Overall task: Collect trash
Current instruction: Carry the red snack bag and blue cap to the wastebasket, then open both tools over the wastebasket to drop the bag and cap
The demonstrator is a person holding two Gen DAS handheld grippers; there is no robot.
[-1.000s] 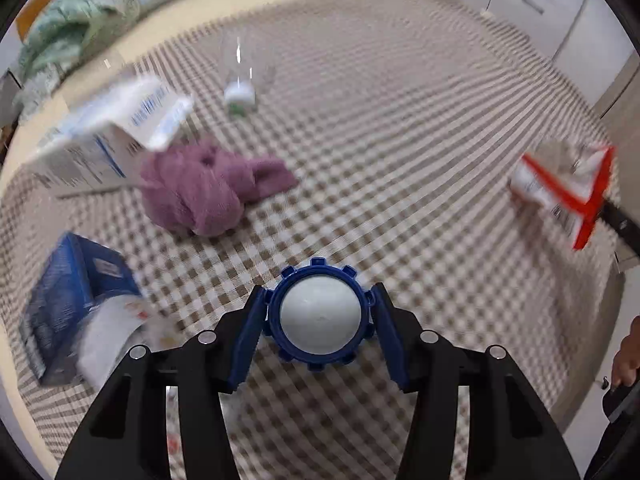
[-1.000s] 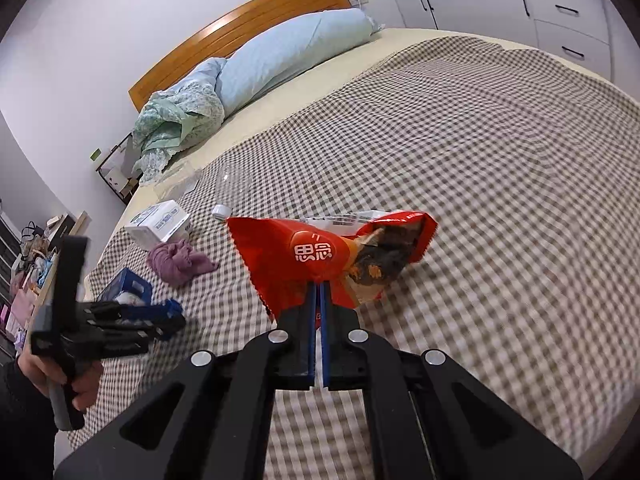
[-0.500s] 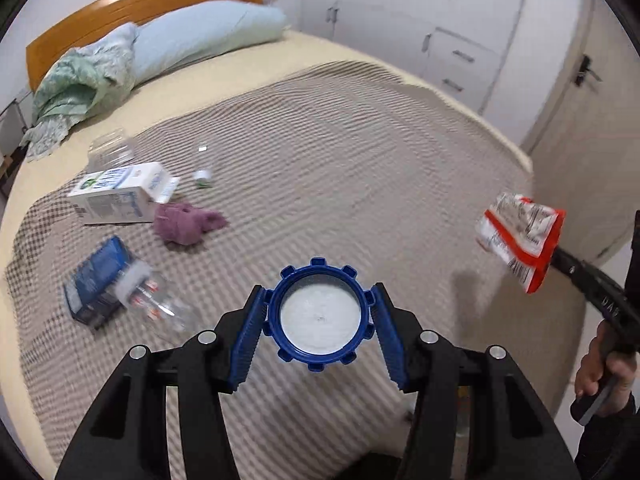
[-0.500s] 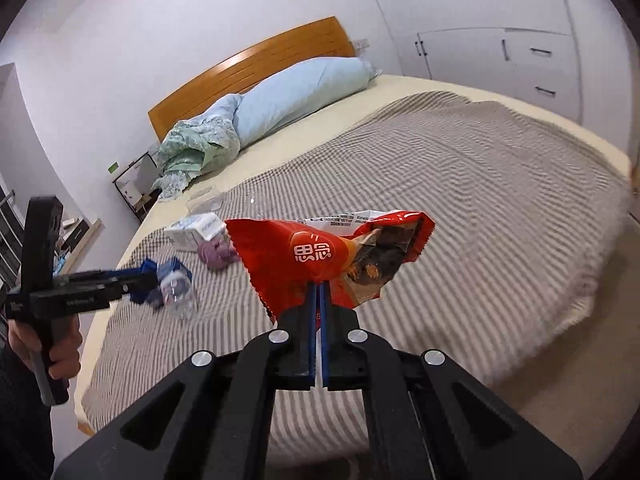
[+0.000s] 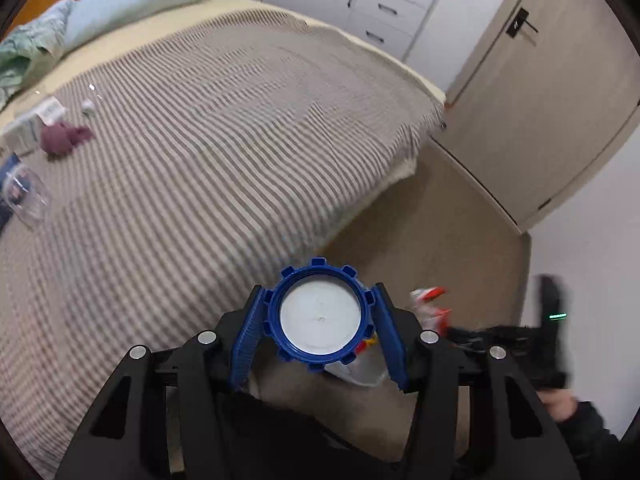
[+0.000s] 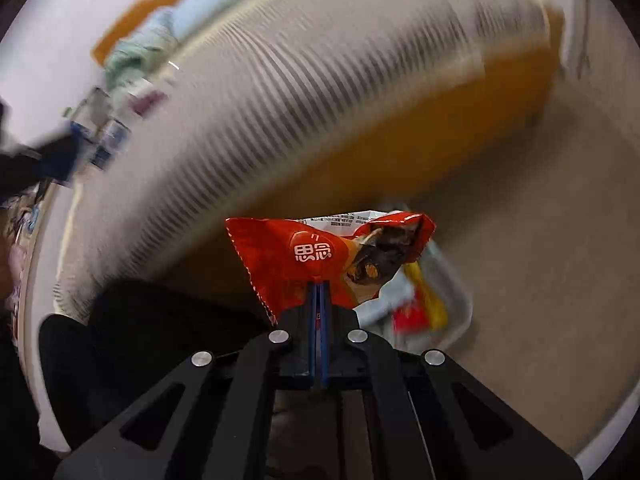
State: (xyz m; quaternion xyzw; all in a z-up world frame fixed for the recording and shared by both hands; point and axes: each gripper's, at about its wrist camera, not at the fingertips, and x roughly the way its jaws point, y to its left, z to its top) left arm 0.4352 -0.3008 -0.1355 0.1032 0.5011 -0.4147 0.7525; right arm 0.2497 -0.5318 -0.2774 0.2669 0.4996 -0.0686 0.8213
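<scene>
Holding one blue lid (image 5: 319, 315), one red wrapper (image 6: 320, 258).

Bed (image 5: 224, 128): checked brown-and-cream cover, cream sheet at the head. Landmark: purple cloth (image 5: 62, 139), near the cover's left edge. Just beyond it, a white carton (image 5: 30, 126) and a small clear bottle (image 5: 89, 106). Nearer the foot, a blue pack (image 5: 10, 178) with a clear bottle (image 5: 30, 198) touching it. Far beyond, at the headboard: blue pillow (image 5: 132, 0), green bedding (image 5: 28, 52).

Floor (image 5: 452, 220): beige. Past the bed's foot corner, a pale bin (image 6: 452, 300), blurred, with red and yellow wrappers inside.
</scene>
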